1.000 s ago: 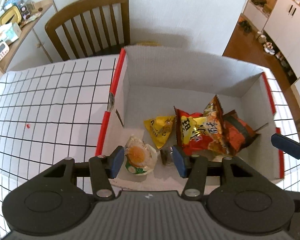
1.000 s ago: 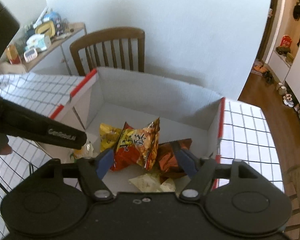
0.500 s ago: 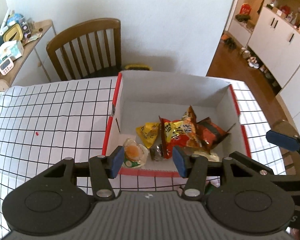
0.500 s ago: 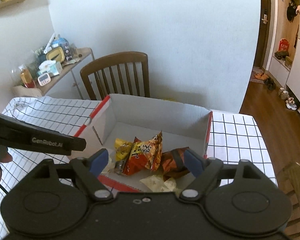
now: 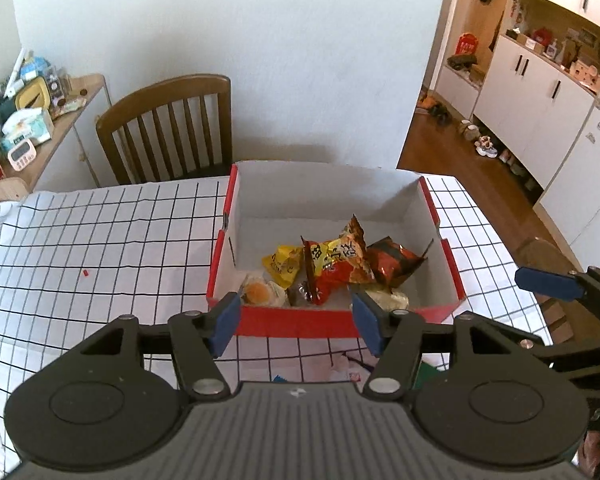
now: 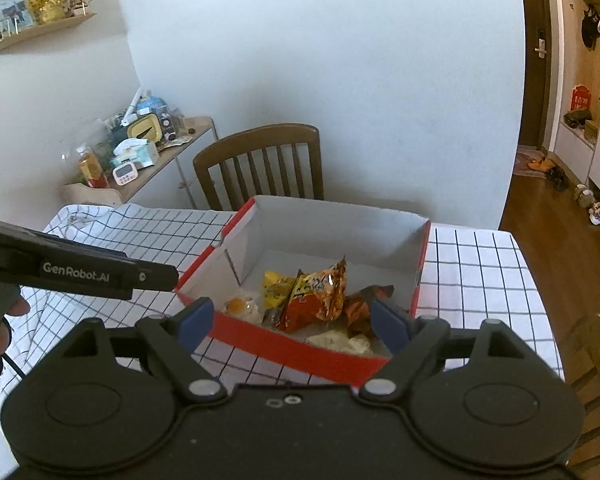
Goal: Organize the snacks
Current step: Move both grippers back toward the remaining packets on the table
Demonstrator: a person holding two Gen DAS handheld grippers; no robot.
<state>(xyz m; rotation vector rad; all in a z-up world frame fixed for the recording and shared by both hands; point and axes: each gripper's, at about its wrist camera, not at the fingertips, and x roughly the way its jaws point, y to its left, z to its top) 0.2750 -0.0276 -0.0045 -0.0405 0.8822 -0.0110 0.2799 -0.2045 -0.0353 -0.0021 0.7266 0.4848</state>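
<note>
Snacks gathered in the red box (image 5: pixel 292 322) on the checked tablecloth (image 5: pixel 100 248), near its right edge.
Both the left gripper (image 5: pixel 294 326) and the right gripper (image 6: pixel 290 322) held above the near side of the box, jaws spread wide, gripping nothing. Orange chip bag (image 5: pixel 336 264) standing upright mid-box, touching the yellow packet (image 5: pixel 282 264) to its left and the dark red packet (image 5: pixel 394 262) to its right; egg-print packet (image 5: pixel 260 292) in the near left corner; pale packet (image 6: pixel 340 342) against the near wall.

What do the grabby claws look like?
Both claws, left and right, are black plastic with two round discs, silver screws and blue pads on the fingertips. White "GenRobot.AI" lettering runs along the left one's side.
</note>
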